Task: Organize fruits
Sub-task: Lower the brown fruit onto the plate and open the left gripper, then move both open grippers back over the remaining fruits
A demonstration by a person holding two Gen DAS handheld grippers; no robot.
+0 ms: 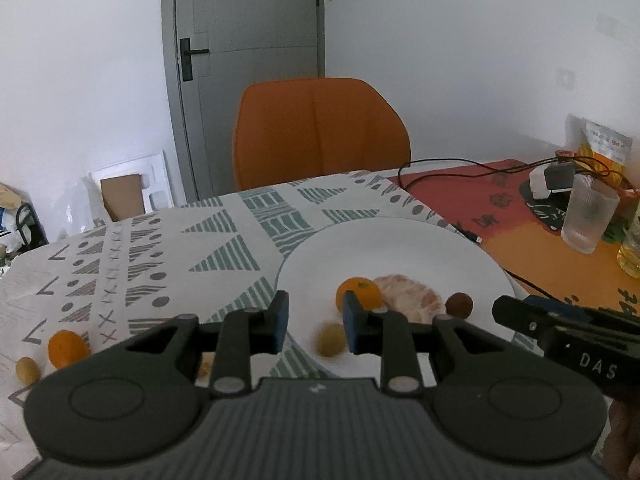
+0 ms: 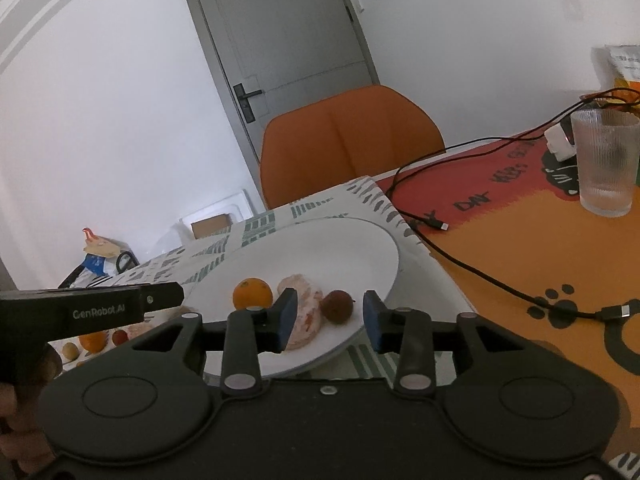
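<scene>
Soft, even daylight fills both my views, bright on the white walls and leaving only faint shadows under the plate (image 1: pixel 400 248). No hard glare anywhere. The fisheye bends the door (image 1: pixel 244 40) and curves the worktop (image 1: pixel 120 264) toward the dark vignetted corners. My fingers (image 1: pixel 280 320) sit close and slightly soft. The small fruit (image 1: pixel 330 339) at the plate's near rim is smeared, perhaps by motion.
</scene>
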